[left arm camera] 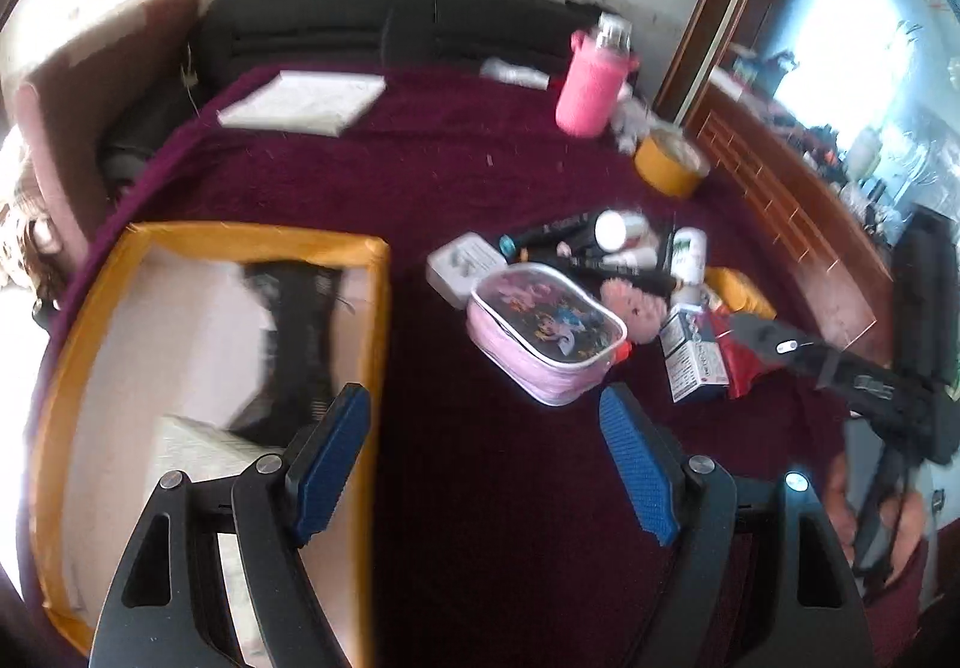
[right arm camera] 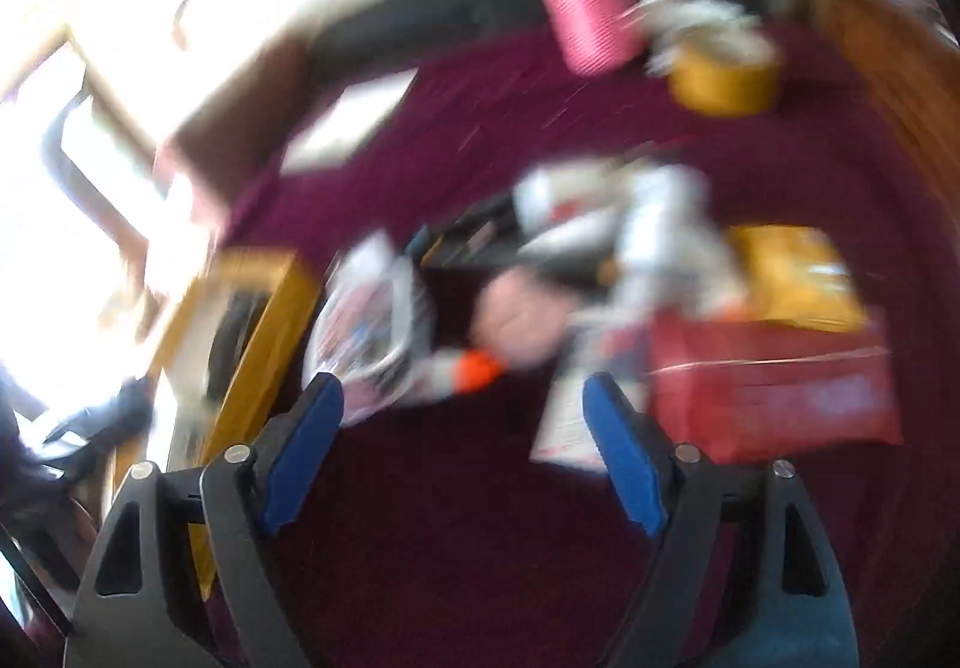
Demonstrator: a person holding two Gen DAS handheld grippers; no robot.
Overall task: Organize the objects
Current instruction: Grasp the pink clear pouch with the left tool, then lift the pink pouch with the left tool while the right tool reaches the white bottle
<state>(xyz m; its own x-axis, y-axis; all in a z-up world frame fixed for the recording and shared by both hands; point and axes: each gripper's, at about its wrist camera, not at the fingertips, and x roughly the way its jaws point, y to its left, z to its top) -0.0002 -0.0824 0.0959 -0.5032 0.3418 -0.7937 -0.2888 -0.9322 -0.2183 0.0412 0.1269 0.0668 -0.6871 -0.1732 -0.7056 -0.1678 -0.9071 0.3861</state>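
On the maroon cloth (left arm camera: 480, 488), ahead of both grippers: a pile of small objects, catalogued as the things to be sorted; destination presumed to be the yellow-rimmed box (left arm camera: 372, 320) at the left

Left gripper (left arm camera: 486, 464): jaws released, nothing between the blue pads; bare cloth is seen in the gap. Left finger overlaps the box's near right rim in the left wrist view

Right gripper (right arm camera: 462, 452): jaws released, nothing held; view heavily blurred, so fine contact cannot be told

Pink cartoon pouch (left arm camera: 543, 338): nearest item of the pile, lying just ahead of the left gripper and slightly to its right; long axis is set diagonally, near-right to far-left. In the right wrist view it sits ahead-left, just beyond the left fingertip. Left hand is judged the nearer

Behind and right of the pouch, touching or overlapping: white case (left arm camera: 462, 263), dark pens (left arm camera: 558, 230), pink fluffy item (left arm camera: 633, 302), printed carton (left arm camera: 696, 356), red packet (right arm camera: 774, 386), yellow packet (right arm camera: 798, 278)

Open room: a strip of bare cloth is left between box rim and pouch; the box interior is partly taken up by a black item and a white one

Well apart, at the far edge: pink bottle (left arm camera: 591, 89), tape roll (left arm camera: 669, 161), white pad (left arm camera: 303, 101)
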